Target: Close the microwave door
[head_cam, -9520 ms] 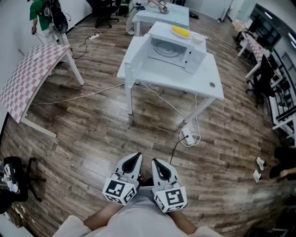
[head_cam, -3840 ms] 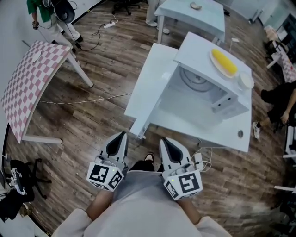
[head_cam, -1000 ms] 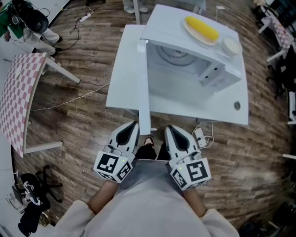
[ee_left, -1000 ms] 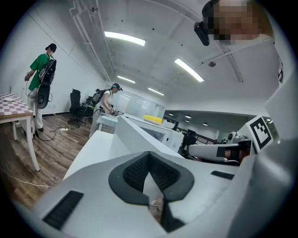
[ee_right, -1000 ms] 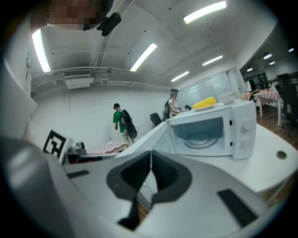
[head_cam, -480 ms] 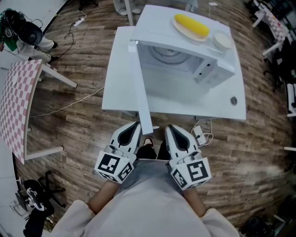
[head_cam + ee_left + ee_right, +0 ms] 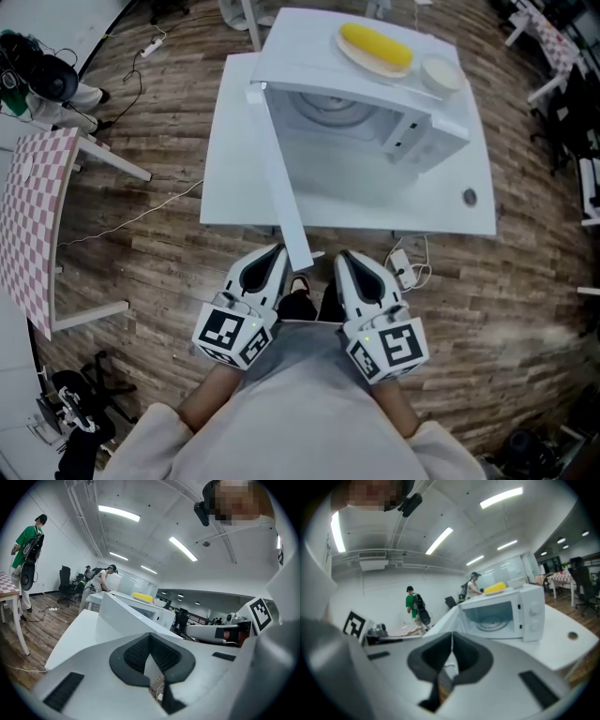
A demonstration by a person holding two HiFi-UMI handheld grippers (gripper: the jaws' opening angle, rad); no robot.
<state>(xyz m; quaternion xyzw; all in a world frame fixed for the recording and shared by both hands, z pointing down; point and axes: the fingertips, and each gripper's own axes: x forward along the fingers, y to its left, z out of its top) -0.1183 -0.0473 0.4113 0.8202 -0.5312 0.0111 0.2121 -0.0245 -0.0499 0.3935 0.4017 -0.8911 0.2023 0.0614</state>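
- Grey-white plastic shells with black ribbed pads make up the left gripper [image 7: 273, 251] and the right gripper [image 7: 346, 257]. Both sit low at centre frame, close to the person's body, each with its jaws pressed together and nothing between them.
- Just above the left gripper's tips is the free end of the flat white microwave door [image 7: 279, 178]. It is swung wide open and shows edge-on as a long thin slab running toward the upper left.
- The door looks light, stiff and hinged, with a smooth, probably slippery skin. A flat push on its outer face near the free end should suit it better than a pinch, and the latch may need a firm last press.
- The boxy white microwave [image 7: 431, 141] stands at upper centre on a smooth white rectangular table [image 7: 230, 169], its round glass turntable [image 7: 328, 108] exposed.
- On its roof rest a yellow oblong food item [image 7: 375, 47] and a small white bowl [image 7: 439, 70], which a slam could shake.
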